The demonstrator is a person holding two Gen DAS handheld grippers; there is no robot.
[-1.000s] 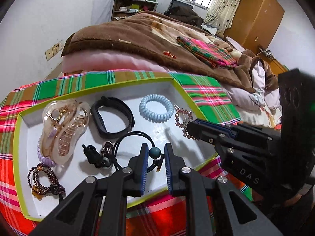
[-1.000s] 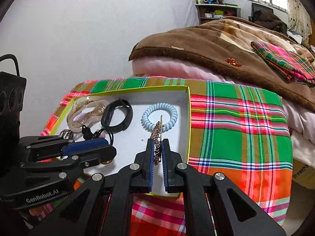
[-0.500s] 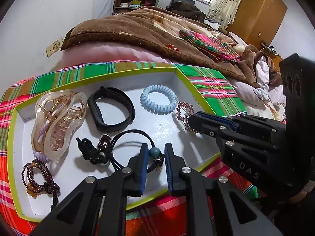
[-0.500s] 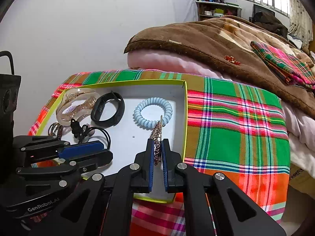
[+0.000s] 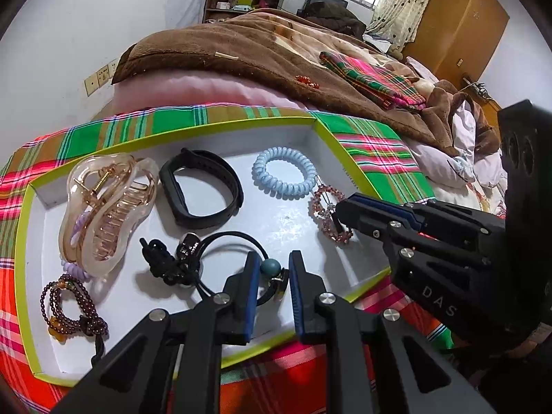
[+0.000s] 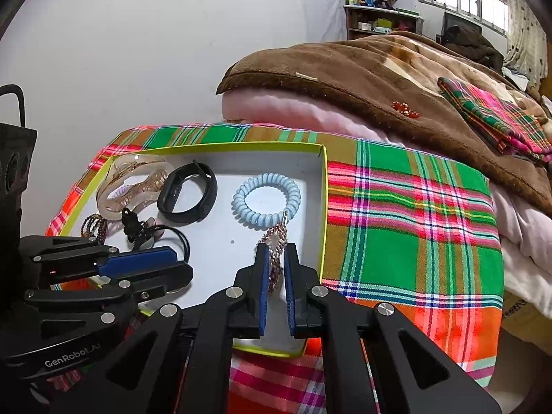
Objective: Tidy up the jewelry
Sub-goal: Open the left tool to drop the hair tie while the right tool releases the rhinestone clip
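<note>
A white tray with a lime rim (image 5: 220,126) (image 6: 220,145) lies on plaid cloth. In it are a clear claw hair clip (image 5: 103,207), a black wristband (image 5: 200,189), a light blue coil hair tie (image 5: 284,172) (image 6: 267,200), dark bead bracelets (image 5: 69,307) and a black hair tie with a teal bead (image 5: 269,267). My right gripper (image 6: 276,269) is shut on a pink beaded bracelet (image 5: 327,214) (image 6: 274,241), low over the tray's right part beside the coil tie. My left gripper (image 5: 272,276) is open around the teal bead.
A bed with a brown blanket (image 5: 241,48) and a folded plaid cloth (image 5: 372,76) rises right behind the tray. A small red item (image 5: 307,81) lies on the blanket. A wooden wardrobe (image 5: 455,24) stands at the far right.
My right gripper has carried the pink bracelet down and further into the tray, near the blue coil tie. My left gripper has stayed over the teal bead, its jaws slightly wider.
</note>
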